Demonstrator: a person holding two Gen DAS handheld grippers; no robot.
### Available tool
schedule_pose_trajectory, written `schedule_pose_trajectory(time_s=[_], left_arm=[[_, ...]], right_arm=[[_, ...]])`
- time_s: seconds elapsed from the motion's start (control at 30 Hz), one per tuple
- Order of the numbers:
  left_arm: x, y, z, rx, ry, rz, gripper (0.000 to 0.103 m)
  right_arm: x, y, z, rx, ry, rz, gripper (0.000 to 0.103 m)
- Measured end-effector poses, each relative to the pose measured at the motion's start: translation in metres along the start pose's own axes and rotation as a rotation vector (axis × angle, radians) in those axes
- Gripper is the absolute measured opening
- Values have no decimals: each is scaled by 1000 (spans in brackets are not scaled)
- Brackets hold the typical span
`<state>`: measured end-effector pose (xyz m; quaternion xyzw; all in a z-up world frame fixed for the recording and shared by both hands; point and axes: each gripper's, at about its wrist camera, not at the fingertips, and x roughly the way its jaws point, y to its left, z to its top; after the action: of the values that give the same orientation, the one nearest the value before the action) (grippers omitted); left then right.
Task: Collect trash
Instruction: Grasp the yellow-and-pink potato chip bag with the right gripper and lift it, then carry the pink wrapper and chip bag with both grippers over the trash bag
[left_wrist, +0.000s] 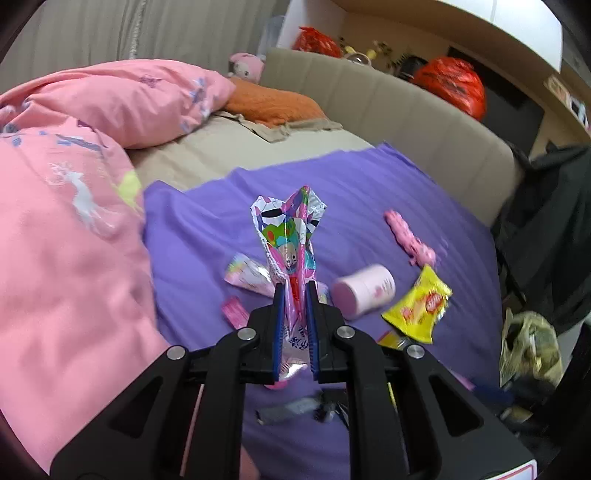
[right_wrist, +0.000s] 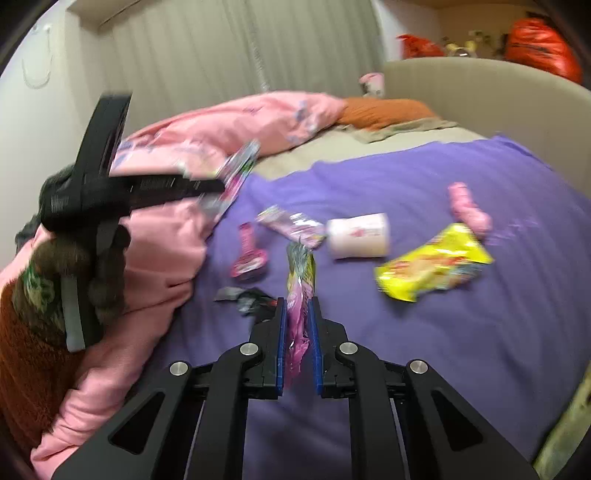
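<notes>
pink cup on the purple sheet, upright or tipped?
Tipped. The pink cup lies on its side on the purple sheet, one round end facing left toward the wrappers. Whether anything is inside: cannot tell.

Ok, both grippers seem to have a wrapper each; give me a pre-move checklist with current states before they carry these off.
1. Left gripper shut on the cartoon wrapper: ok.
2. Right gripper shut on the pink wrapper: ok.
3. Both wrappers lifted off the purple sheet: ok for the left, cannot tell for the right.
4. Trash bag or bin in view to drop into: cannot tell.
5. Bed cleared: not ok; yellow packet, white cup and black wrapper remain.
</notes>
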<state>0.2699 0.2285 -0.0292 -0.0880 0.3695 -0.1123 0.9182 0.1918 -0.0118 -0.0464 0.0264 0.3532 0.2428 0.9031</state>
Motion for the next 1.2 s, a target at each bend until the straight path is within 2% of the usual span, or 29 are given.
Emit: schedule_pose_trajectory(time_s=[0.1, 0.3, 0.33, 0.37, 0.4, 0.43, 0.47, 0.53, 0.63, 0.83, 0.87, 0.9, 0.97, 1.0, 1.1, 1.2], left_arm=[[1, -16, -11, 21, 30, 5, 10], [-17, -30, -19, -28, 44, -43, 10], [-21, -32, -22, -39, 45, -52, 10], [-24, -34, -26, -47, 47, -60, 10], [-26, -36, -31, -55, 53, -69, 10], [-27, -38, -38, -65, 63, -77, 10], [-26, -39, -45, -70, 81, -82, 10], [-23, -43, -59, -76, 114, -83, 10], [-15, -45, -70, -82, 147, -68, 10], [-18, -48, -69, -55, 123, -19, 10], [-18, -49, -69, -51, 124, -16, 10], [-17, -49, -70, -49, 126, -15, 10], [-14, -51, -71, -39, 130, -2, 10], [-14, -52, -71, -34, 131, 2, 10], [-15, -63, -71, -14, 123, 10, 10], [-25, -82, -66, 28, 75, -6, 10]], right_arm=[[-12, -22, 0, 37, -18, -16, 12], [-23, -46, -15, 46, 5, -72, 15], [-23, -51, -20, 53, 11, -71, 29], [-21, -54, -22, 59, 17, -60, 56], [-20, -58, -26, 68, 21, -29, 65], [-17, -61, -30, 73, 30, 18, 67], [-9, -62, -31, 69, 66, 39, 67], [1, -59, -33, 25, 113, 3, 67], [16, -51, -32, -38, 128, -14, 67], [55, -47, -34, -87, 217, -61, 65], [59, -46, -36, -94, 227, -56, 59], [60, -46, -39, -99, 229, -37, 53], [55, -44, -40, -106, 217, -51, 36], [50, -43, -39, -112, 203, -63, 33], [27, -43, -35, -132, 142, -84, 32], [-2, -48, -30, -139, 91, -94, 32]])
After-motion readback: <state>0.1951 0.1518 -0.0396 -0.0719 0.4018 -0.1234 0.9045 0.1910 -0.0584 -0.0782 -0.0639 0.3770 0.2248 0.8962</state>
